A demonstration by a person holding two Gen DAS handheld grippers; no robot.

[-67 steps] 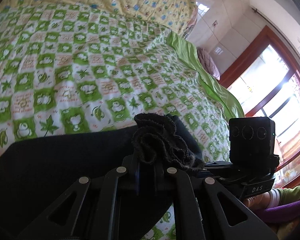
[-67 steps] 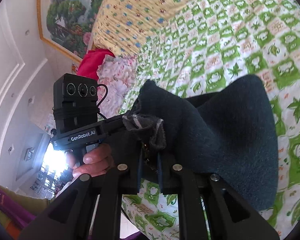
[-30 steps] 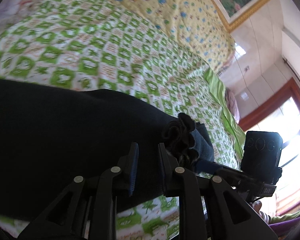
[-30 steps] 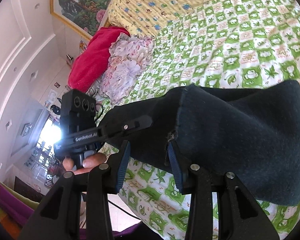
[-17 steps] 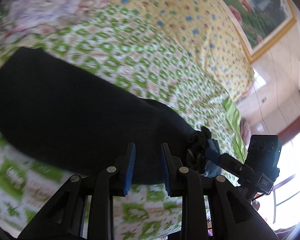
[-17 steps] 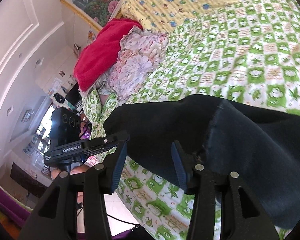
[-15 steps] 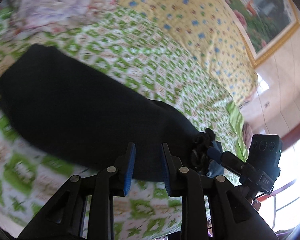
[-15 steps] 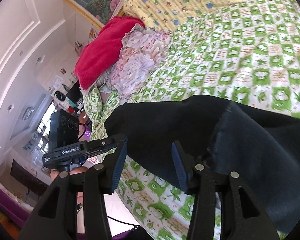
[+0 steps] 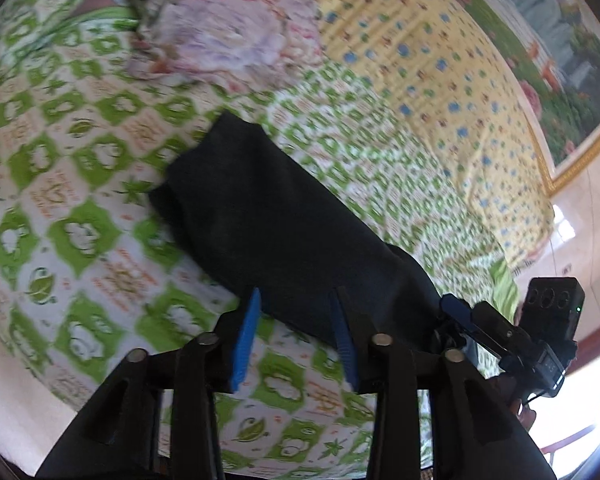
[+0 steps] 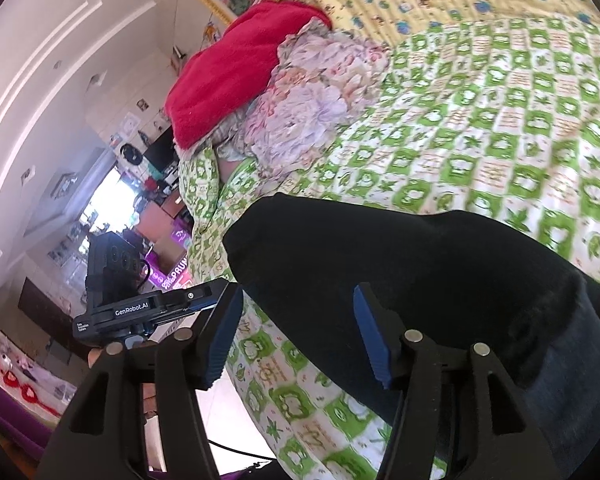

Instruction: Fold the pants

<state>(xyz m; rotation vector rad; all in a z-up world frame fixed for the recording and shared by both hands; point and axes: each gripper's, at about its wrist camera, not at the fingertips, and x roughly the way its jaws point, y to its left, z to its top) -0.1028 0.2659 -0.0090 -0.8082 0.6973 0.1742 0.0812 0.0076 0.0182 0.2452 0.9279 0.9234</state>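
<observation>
Inspecting, left to right: both grippers hover at the near edge of the bed, neither touching cloth;
Left gripper (image 9: 296, 336): jaws parted, nothing between them; blue pads frame the near edge of the pants;
Pants (image 9: 268, 224): dark garment lying as a long doubled strip on the green-checked bedspread (image 9: 72, 184); far end toward the floral pillow (image 9: 228, 36), near end at the bed edge;
Right gripper (image 10: 300, 340): jaws spread wide and empty, poised over the near end of the strip;
Handling, judged: soft, limp, light cloth; it should drape and sag rather than hold shape; layers may slide apart if only one is pinched;
Hold point, judged: take the far end or an outer corner, catching all layers together, one gripper per corner;
Left view only: full length of the strip, the yellow quilt (image 9: 440, 80) and a framed painting (image 9: 572, 60) beyond;
Right view only: red blanket (image 10: 236, 68) above the pillow, room and floor past the bed edge, a bluer patch of cloth at lower right; whether that is a lining cannot be told.
</observation>
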